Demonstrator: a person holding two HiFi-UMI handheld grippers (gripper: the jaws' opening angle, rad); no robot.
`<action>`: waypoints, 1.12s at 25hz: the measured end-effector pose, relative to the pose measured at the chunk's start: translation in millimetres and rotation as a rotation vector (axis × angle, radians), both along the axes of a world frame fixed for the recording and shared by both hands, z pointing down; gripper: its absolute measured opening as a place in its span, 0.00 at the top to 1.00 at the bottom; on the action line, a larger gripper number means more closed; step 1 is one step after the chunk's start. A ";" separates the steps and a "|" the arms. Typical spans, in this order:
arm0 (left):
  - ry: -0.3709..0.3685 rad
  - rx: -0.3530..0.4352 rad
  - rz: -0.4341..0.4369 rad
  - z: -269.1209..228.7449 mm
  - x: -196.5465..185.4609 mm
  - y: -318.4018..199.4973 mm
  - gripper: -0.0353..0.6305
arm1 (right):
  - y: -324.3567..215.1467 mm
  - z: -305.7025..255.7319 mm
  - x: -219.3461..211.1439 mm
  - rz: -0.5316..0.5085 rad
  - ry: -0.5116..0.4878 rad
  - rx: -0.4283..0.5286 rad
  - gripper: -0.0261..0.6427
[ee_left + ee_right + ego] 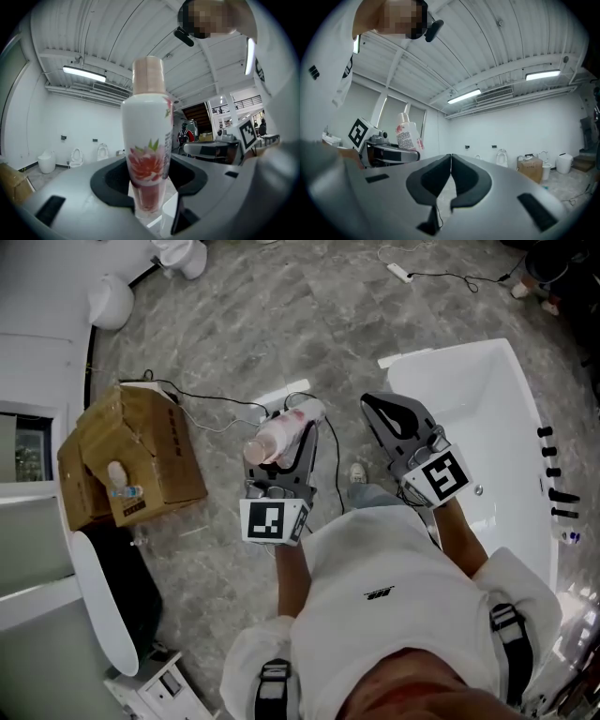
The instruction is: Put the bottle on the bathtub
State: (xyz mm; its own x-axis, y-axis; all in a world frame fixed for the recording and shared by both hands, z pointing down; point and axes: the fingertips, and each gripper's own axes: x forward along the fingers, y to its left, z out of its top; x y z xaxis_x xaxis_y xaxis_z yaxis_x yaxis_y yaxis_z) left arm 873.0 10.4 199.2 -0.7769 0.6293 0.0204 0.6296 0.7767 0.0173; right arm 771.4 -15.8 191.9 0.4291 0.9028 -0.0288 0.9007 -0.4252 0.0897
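Your white sleeves and shoulders fill the bottom of the head view, with both arms reaching forward from them. Your left gripper (149, 190) is clamped on the bottle (147, 136): the jaws pinch its red lower end, and the body with the flower print and tan cap rises upright beyond them. Seen from above, that gripper is tipped upward, so the cap points toward your head. The bottle hangs over the grey floor (281, 324), well apart from the bathtub (511, 399) and off its left edge. Your right gripper (450, 161) has its jaws pressed together with nothing between them. It is raised near the tub's left rim, close to the far left corner. A cardboard box (150, 442) sits farther off to your left.

You look to be in the carrying step: bottle gripped and lifted, not yet placed. The next move calls for swinging it right to the tub's rim, levelling its base on a flat stretch of edge, then letting go only once it stands steady.
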 end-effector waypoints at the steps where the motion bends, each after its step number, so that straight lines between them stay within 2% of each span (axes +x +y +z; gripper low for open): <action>1: 0.004 -0.001 0.001 0.5 -6.9 12.2 0.60 | 13.2 1.3 -6.3 -0.002 0.002 0.000 0.97; 7: -0.006 -0.005 0.007 -2.5 -38.8 76.0 0.60 | 78.7 -1.0 -34.3 -0.007 -0.010 0.004 0.97; 17: -0.023 -0.001 0.044 -1.1 -75.6 135.2 0.60 | 133.1 -5.3 -67.2 0.027 0.006 -0.003 0.97; 22: -0.030 -0.013 0.100 -0.7 -99.5 173.3 0.60 | 165.2 -0.5 -87.9 0.071 -0.009 -0.011 0.97; 28: -0.026 -0.010 0.203 3.3 -143.4 239.2 0.60 | 223.2 -2.5 -124.7 0.172 -0.018 -0.016 0.97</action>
State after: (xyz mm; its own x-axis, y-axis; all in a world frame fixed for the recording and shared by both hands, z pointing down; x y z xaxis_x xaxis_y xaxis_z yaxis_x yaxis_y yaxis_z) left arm 729.5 249.6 202.6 -0.8878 0.4602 -0.0070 0.4599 0.8877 0.0230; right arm 646.7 207.4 189.4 0.2692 0.9623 -0.0374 0.9581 -0.2637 0.1123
